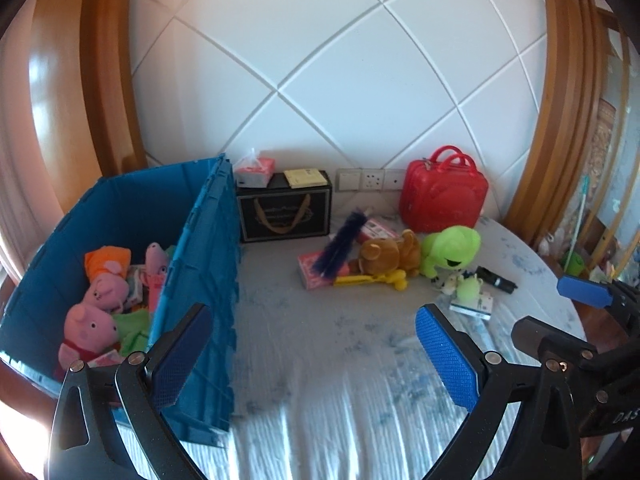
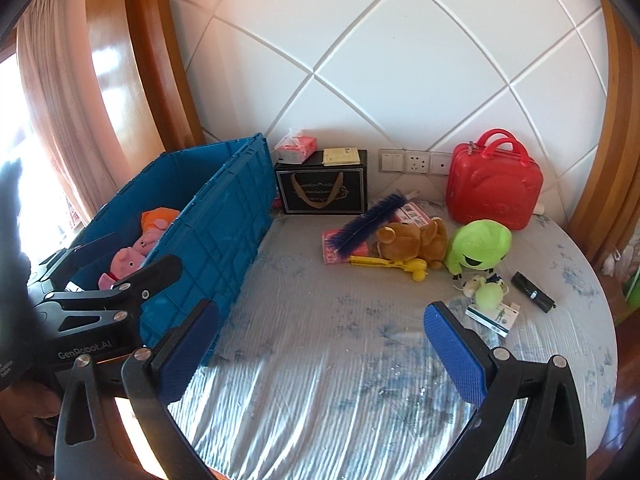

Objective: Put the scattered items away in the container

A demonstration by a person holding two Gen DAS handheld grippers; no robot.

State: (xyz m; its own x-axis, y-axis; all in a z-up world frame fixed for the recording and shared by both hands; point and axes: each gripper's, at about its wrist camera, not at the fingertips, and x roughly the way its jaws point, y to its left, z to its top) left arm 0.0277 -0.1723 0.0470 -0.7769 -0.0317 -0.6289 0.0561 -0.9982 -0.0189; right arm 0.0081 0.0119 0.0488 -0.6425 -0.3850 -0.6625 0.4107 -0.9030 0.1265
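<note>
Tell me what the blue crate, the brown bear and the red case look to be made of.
Blue crate: rigid moulded plastic, matte, judging by the ribbed walls. Brown bear: plush fabric, soft and fuzzy, slumped on its side. Red case: probably hard glossy plastic; it shows shiny highlights, embossed shapes and moulded handles, though coated leatherette can't be ruled out.

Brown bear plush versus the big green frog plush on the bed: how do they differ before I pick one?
The brown bear plush lies flopped on its side; the big green frog plush sits upright. The bear touches the yellow toy and blue brush; the frog stands freer, nearer the red case. Both are still outside the blue crate.
</note>
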